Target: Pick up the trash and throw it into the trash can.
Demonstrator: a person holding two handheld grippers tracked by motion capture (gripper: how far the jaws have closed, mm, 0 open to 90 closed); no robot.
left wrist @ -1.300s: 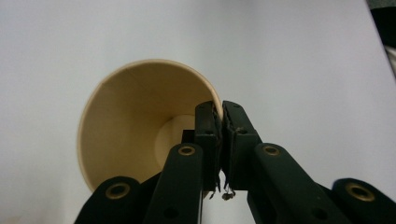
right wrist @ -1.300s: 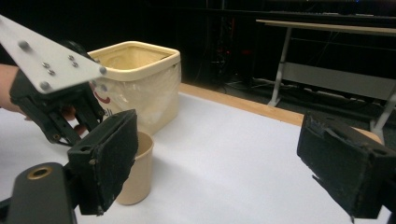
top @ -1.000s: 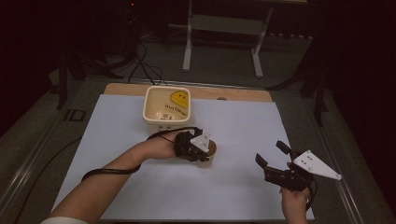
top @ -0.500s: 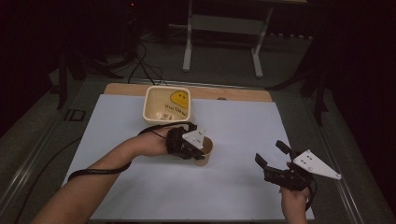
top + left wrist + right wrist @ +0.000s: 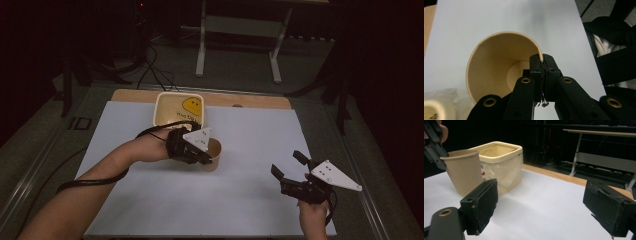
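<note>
Paper cup (image 5: 214,155) mid-table, just in front of the cream tub (image 5: 179,109), tilted. Left gripper (image 5: 541,65) pinches only its thin rim — the wall could crumple or slip. Left forearm reaches in diagonally. Right gripper (image 5: 291,167) gapes empty, well apart at the near-right of the white mat (image 5: 150,200).

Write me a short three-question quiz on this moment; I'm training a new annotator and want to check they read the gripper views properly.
1. True or false: the left gripper is shut on the rim of the paper cup.
2. Which gripper has its jaws wide apart with nothing between them? A) left B) right C) both
3. Fill in: beyond the cup, at the far edge of the white mat, stands a square cream ____.

Key: 1 true, one jaw inside the wall and one outside. 2 B, the right gripper. 3 tub, which is lined with clear plastic.
</note>
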